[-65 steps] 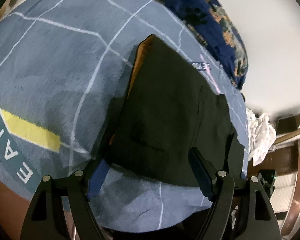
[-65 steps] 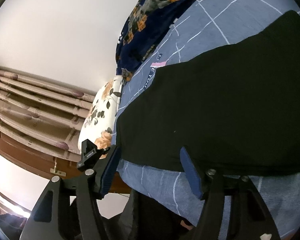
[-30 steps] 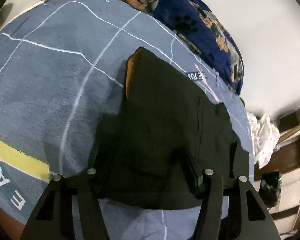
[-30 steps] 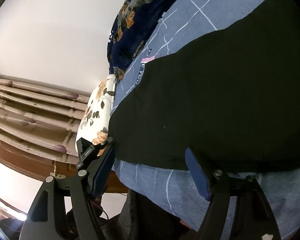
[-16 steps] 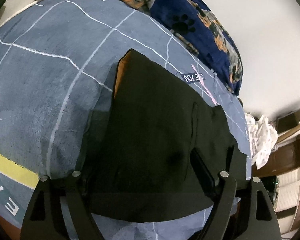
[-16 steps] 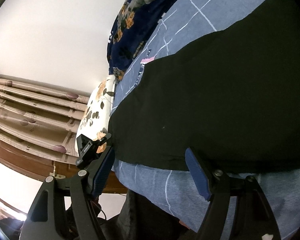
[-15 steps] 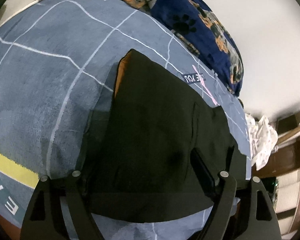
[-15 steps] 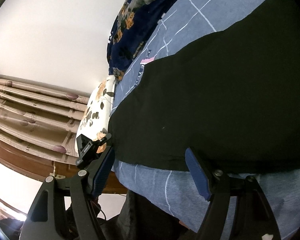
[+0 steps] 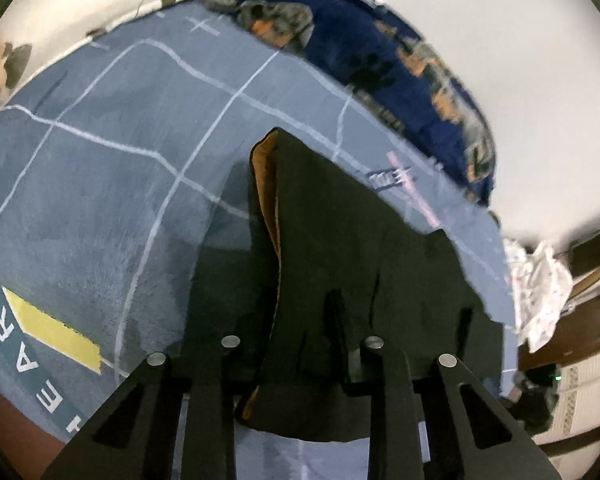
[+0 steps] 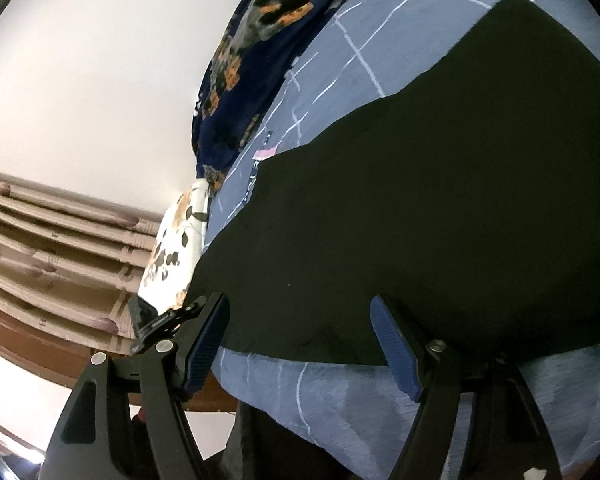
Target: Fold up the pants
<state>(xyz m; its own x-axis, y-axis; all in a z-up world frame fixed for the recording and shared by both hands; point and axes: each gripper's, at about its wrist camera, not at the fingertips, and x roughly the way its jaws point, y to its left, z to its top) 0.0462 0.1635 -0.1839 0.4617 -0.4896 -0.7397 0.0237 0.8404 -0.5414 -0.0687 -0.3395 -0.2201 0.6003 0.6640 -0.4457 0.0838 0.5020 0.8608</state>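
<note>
Bedroom at home: blue bedspread (image 9: 112, 168), floral pillow (image 10: 176, 248), curtains (image 10: 40, 248)

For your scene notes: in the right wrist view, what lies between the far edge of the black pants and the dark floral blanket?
Only a bare strip of the blue bedcover with white lines separates the pants from the floral blanket, in the right wrist view.

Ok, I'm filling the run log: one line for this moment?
left gripper: shut on black pants edge | right gripper: open at pants hem | blue blanket underneath
</note>
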